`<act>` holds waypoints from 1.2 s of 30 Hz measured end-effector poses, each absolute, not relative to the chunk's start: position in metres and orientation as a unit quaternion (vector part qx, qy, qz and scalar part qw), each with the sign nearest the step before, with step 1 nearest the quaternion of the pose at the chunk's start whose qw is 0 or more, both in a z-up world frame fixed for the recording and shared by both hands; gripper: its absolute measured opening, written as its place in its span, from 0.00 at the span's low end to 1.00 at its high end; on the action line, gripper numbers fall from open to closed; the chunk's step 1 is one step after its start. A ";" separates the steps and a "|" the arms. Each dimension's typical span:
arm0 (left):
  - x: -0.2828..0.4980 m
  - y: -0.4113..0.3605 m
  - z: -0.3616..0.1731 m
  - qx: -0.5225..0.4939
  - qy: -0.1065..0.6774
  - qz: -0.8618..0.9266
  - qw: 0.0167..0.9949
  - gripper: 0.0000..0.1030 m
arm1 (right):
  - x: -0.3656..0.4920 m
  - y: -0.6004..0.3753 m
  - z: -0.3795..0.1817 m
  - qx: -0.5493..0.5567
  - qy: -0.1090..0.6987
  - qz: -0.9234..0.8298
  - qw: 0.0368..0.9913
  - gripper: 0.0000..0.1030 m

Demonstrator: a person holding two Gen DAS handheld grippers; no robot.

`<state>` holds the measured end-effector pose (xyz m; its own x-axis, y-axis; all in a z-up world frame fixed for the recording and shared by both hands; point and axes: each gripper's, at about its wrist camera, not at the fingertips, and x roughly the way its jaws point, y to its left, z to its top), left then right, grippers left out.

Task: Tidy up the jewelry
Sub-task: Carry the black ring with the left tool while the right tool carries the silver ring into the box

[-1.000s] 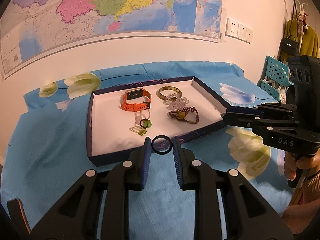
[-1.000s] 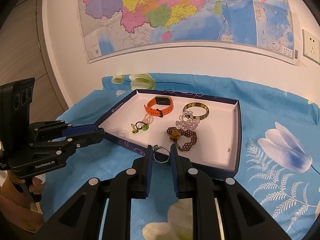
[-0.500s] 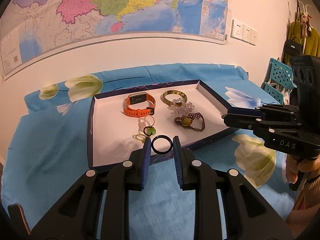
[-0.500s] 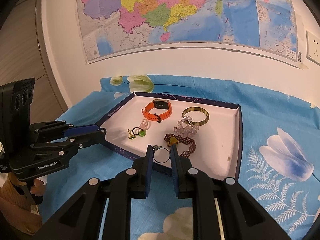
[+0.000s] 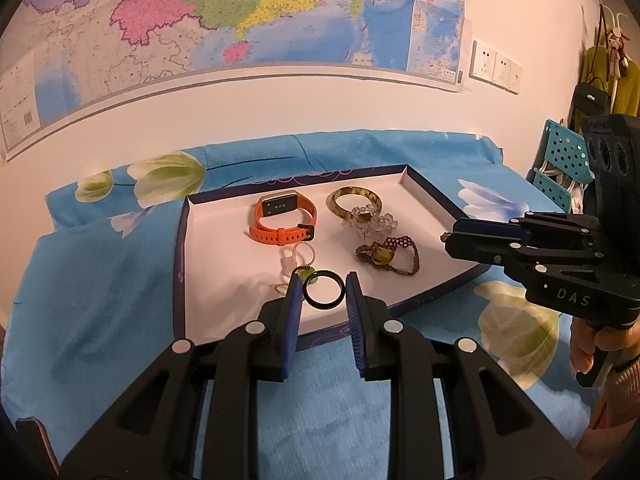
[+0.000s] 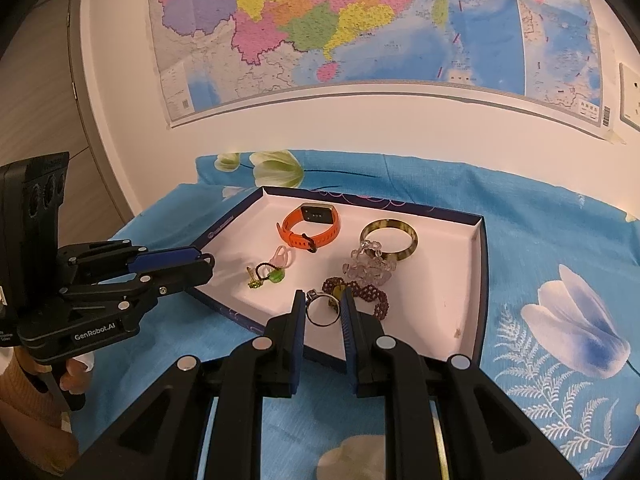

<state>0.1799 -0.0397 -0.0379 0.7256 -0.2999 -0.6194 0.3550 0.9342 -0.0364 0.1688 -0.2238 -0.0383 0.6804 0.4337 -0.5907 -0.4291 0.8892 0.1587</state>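
My left gripper [image 5: 323,293] is shut on a black ring [image 5: 323,290], held above the near part of a white-floored, dark-rimmed tray [image 5: 181,256]. In the right wrist view my right gripper [image 6: 322,312] is shut on a silver ring [image 6: 322,311] over the tray's near edge [image 6: 481,280]. Inside the tray lie an orange watch [image 5: 285,221], an amber bangle [image 5: 355,199], a clear bead bracelet [image 5: 372,225], a purple bead bracelet [image 5: 394,255] and a green-bead hair tie [image 6: 269,274]. Each gripper shows side-on in the other's view: the right gripper [image 5: 450,238], the left gripper [image 6: 206,259].
The tray rests on a blue flowered cloth [image 5: 100,280] against a white wall with a large map [image 5: 240,12]. Hands hold the gripper handles at the frame edges [image 5: 600,344]. A teal plastic chair [image 5: 560,160] and hanging clothes stand at the far right.
Both grippers have edged forward: the rings, earlier seen against the tray's near rim, now show over its white floor. Both grips are unchanged.
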 end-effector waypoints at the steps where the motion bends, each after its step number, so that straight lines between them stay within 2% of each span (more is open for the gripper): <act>1: 0.181 -0.040 -0.038 0.043 0.326 -0.176 0.928 0.22 | 0.169 -0.224 -0.038 0.003 0.323 0.235 0.917 0.15; 36: 0.193 -0.038 -0.039 0.034 0.327 -0.171 0.929 0.22 | 0.182 -0.217 -0.037 -0.005 0.324 0.232 0.917 0.15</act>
<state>0.1931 -0.0384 -0.0386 0.7279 -0.2948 -0.6191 0.3390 0.9395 -0.0488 0.1819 -0.2168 -0.0367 0.6820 0.4221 -0.5972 -0.4284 0.8924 0.1415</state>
